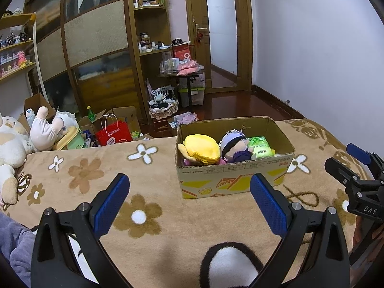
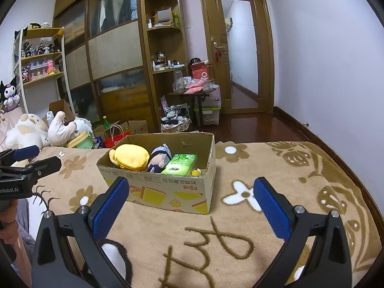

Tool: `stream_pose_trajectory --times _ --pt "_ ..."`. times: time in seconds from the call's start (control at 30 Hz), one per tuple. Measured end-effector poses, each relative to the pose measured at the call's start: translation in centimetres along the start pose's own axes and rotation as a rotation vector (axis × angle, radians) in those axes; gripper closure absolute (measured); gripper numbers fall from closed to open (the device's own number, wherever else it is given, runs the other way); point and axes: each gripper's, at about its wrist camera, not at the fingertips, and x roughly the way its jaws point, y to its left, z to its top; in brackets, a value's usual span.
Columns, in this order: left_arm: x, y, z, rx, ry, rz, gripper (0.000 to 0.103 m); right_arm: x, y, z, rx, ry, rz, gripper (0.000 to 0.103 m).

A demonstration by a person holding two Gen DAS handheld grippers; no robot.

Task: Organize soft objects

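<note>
An open cardboard box [image 1: 230, 180] [image 2: 168, 192] stands on a tan flowered blanket. Inside lie a yellow plush [image 1: 202, 149] [image 2: 130, 156], a purple-haired doll [image 1: 234, 145] [image 2: 159, 156] and a green tissue pack [image 1: 260, 146] [image 2: 179, 164]. My left gripper [image 1: 189, 192] hovers open just in front of the box, with nothing between its blue pads. My right gripper [image 2: 189, 199] is open too, near the box's front right corner. Each gripper shows at the edge of the other's view: the right gripper [image 1: 355, 170] and the left gripper [image 2: 36, 158].
More plush toys [image 1: 45, 129] [image 2: 60, 127] are piled at the bed's left end. Beyond the bed's far edge are a red paper bag [image 1: 114, 134], open cartons, a wardrobe, a basket [image 1: 164, 108] and a door. A purple sleeve [image 1: 16, 244] sits at lower left.
</note>
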Motion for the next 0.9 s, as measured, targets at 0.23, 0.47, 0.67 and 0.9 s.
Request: stream_pose_trajectory --times 0.23,0.47,0.67,0.9 --pt "0.17 0.05 -0.18 0.007 -0.007 -0.002 0.003 -0.03 0.02 -0.02 -0.003 0.002 -0.001 0.0" --pt "0.25 -0.03 -0.31 0.02 -0.003 0.013 0.003 0.16 0.08 -0.23 -0.007 0.011 -0.011 0.0" --pt "0.37 0.05 -0.46 0.028 0.004 0.017 0.003 0.23 0.41 -0.49 -0.012 0.018 -0.012 0.0" --pt "0.37 0.21 -0.56 0.024 0.005 0.013 0.003 0.21 0.5 -0.57 -0.011 0.015 -0.014 0.0"
